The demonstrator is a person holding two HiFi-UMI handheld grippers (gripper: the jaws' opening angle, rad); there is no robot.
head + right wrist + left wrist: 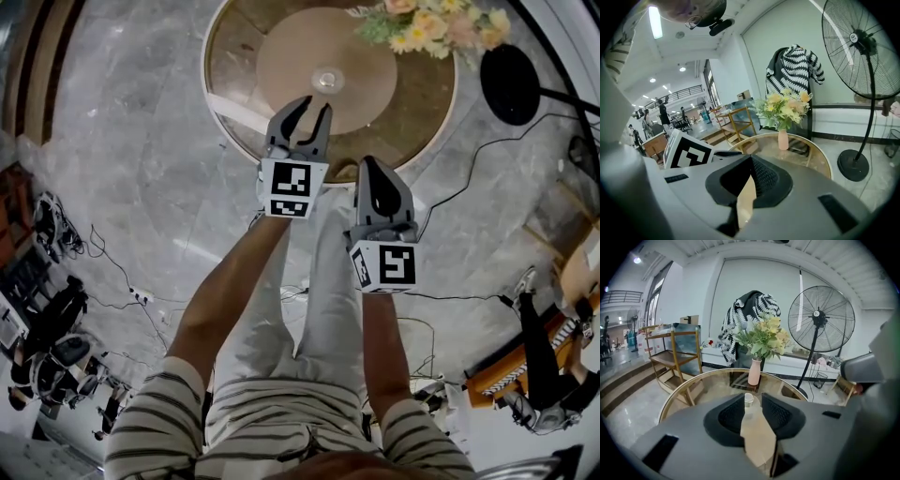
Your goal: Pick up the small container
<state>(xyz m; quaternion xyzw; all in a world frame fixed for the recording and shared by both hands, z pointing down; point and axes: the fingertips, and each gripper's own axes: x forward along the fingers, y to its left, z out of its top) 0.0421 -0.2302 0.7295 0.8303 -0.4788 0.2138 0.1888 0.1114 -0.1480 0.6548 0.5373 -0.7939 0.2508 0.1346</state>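
Observation:
The small container [327, 80] is a pale, short cup standing at the middle of the round glass table [234, 56]. My left gripper [314, 105] hovers over the table's near side, pointing at the container and a little short of it. Its jaws stand parted with nothing between them. In the left gripper view the container [749, 400] shows through the gap of the left gripper [753, 396], farther out on the glass. My right gripper [367, 161] is shut and empty, held at the table's near edge to the right; the right gripper [751, 157] shows its tips together.
A pink vase of flowers [431, 23] stands at the table's far right rim. A pedestal fan's black base [509, 82] sits on the floor beyond it. Cables and gear [56, 319] lie on the floor at the left. A wooden shelf [675, 357] stands left of the table.

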